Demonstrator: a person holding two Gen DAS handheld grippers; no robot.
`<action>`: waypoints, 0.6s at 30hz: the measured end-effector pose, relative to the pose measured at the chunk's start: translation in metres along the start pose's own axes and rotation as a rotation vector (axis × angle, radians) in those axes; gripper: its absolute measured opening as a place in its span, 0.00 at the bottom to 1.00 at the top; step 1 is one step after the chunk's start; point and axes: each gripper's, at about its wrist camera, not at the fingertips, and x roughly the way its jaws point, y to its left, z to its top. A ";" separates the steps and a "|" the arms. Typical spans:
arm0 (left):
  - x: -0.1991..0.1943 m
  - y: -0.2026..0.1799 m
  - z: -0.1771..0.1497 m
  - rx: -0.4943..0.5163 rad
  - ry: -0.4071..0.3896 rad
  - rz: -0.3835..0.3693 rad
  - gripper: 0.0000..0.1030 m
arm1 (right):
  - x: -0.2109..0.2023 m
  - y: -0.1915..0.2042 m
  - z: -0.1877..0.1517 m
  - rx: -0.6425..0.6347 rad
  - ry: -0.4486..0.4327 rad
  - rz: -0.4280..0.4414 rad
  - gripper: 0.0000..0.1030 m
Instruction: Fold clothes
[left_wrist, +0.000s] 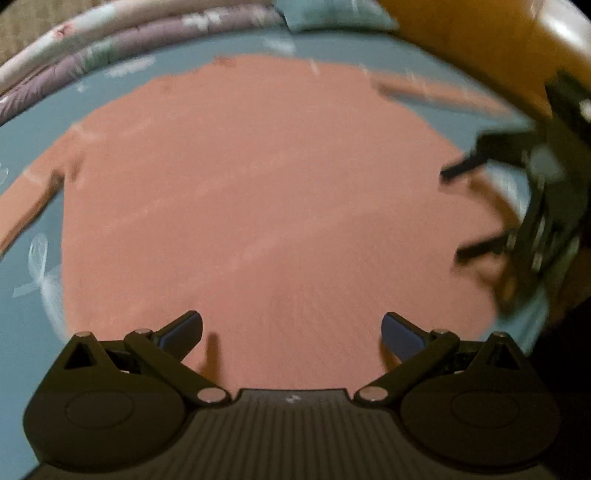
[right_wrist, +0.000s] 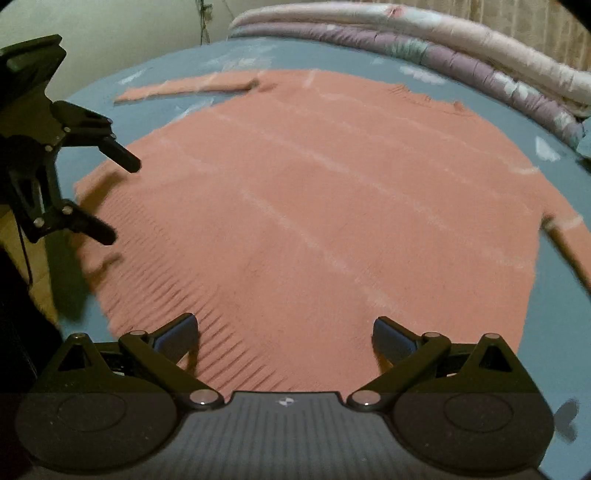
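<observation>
A salmon ribbed-knit sweater (left_wrist: 258, 192) is spread flat on a blue bed sheet (left_wrist: 22, 332), sleeves laid outward. Both black claws, the left claw (left_wrist: 291, 332) and the right claw (right_wrist: 284, 334), are held wide apart above its hem. Quilted bedding (right_wrist: 461, 48) is rolled behind.

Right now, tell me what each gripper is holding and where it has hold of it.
Nothing is held. The left gripper and the right gripper are both open above the pink sweater, which lies flat on the blue bedsheet.
</observation>
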 end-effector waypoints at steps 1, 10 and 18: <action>0.005 -0.003 0.013 -0.010 -0.025 -0.020 0.99 | -0.001 -0.007 0.003 0.011 -0.021 0.002 1.00; 0.053 -0.031 0.034 -0.028 0.027 -0.122 0.99 | 0.012 -0.044 -0.011 0.057 -0.010 0.028 1.00; 0.021 -0.013 0.015 -0.125 0.079 -0.038 0.99 | 0.005 -0.053 -0.006 0.062 -0.038 0.024 1.00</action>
